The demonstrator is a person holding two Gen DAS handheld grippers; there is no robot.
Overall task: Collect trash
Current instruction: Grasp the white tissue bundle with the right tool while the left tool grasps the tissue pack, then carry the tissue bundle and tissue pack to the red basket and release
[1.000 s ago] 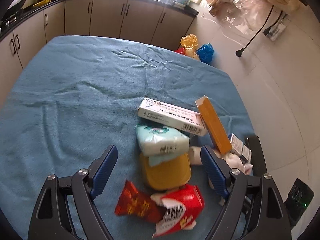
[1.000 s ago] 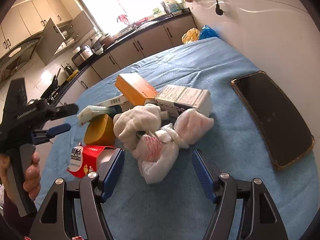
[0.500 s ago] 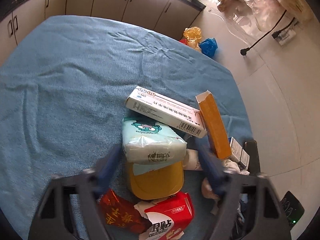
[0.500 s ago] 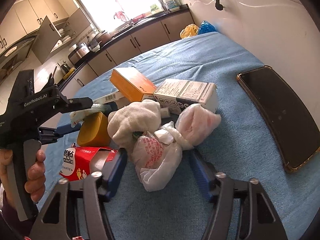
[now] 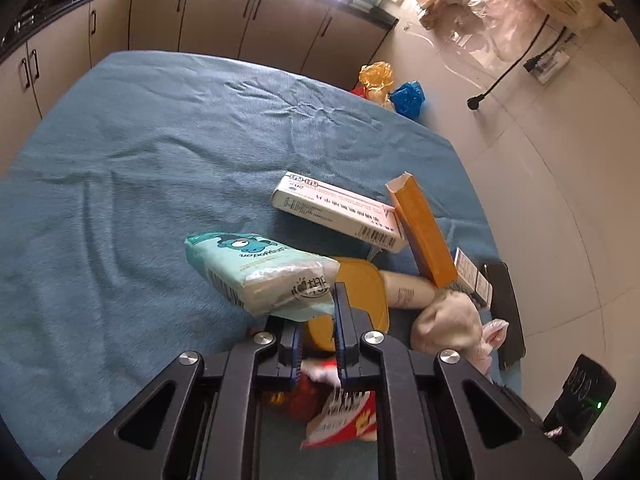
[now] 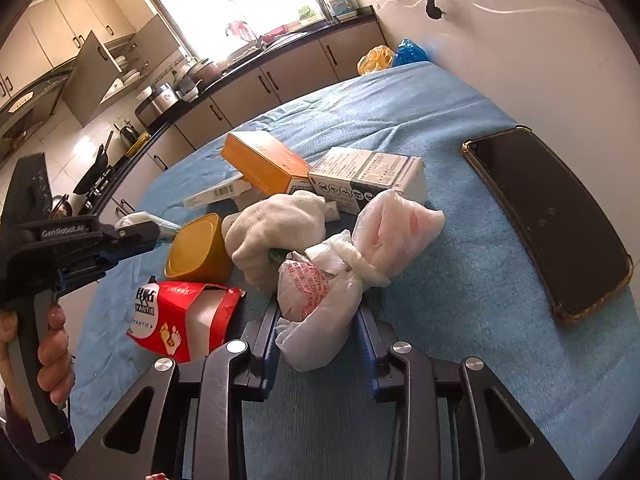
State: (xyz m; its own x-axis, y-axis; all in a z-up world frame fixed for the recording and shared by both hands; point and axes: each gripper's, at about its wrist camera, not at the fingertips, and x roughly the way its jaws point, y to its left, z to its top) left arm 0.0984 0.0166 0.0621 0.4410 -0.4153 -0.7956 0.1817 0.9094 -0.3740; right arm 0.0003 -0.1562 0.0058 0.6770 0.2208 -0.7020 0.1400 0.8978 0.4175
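The left gripper (image 5: 318, 312), just closed, pinches only the tissue pack's (image 5: 260, 268) end; it may slip. The right gripper (image 6: 318, 334), closing around the knotted bag (image 6: 320, 304), may tear it.

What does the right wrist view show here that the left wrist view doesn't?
Only the right wrist view: the right gripper with its pads against a knotted white plastic bag, the phone's whole black screen, and the hand holding the left gripper's handle.

Only the left wrist view: the left gripper pinching the pale green tissue pack by its plastic edge, off the cloth.

Both: the orange box, the yellow tub, the torn red packet, the blue cloth.
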